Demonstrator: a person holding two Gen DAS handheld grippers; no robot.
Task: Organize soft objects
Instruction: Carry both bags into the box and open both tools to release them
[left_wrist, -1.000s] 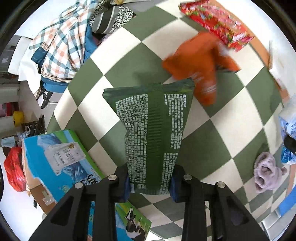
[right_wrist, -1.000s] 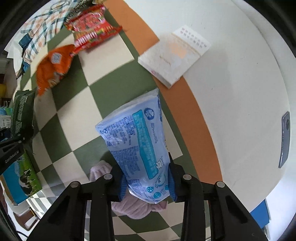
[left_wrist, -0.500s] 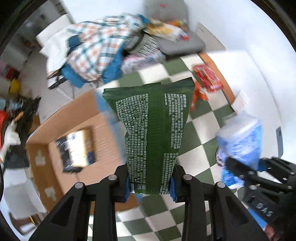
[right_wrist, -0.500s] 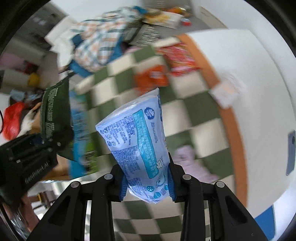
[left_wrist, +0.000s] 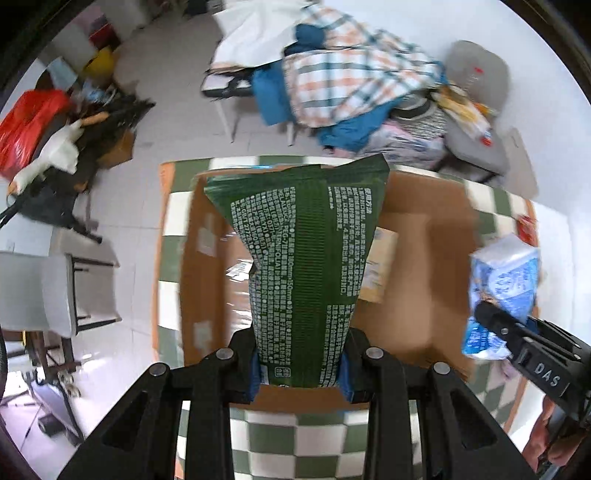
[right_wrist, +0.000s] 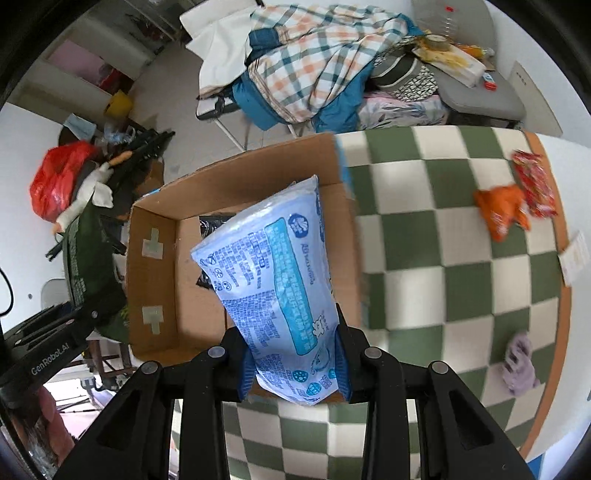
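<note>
My left gripper (left_wrist: 300, 369) is shut on a green packet (left_wrist: 306, 258) and holds it above an open cardboard box (left_wrist: 436, 280). My right gripper (right_wrist: 295, 373) is shut on a light blue packet (right_wrist: 280, 280) and holds it over the same box (right_wrist: 155, 229). The blue packet also shows at the right of the left wrist view (left_wrist: 506, 280). The green packet shows at the left of the right wrist view (right_wrist: 88, 258). A dark packet (right_wrist: 210, 225) lies inside the box.
The box stands on a green and white checked mat (right_wrist: 436, 229). An orange packet (right_wrist: 498, 210), a red packet (right_wrist: 535, 184) and a lilac plush item (right_wrist: 519, 363) lie on the mat. A heap of clothes (right_wrist: 314, 74) and floor clutter (left_wrist: 55, 140) lie beyond.
Both grippers have swung with their packets from over the mat to above the cardboard box. Both are still shut on them.
</note>
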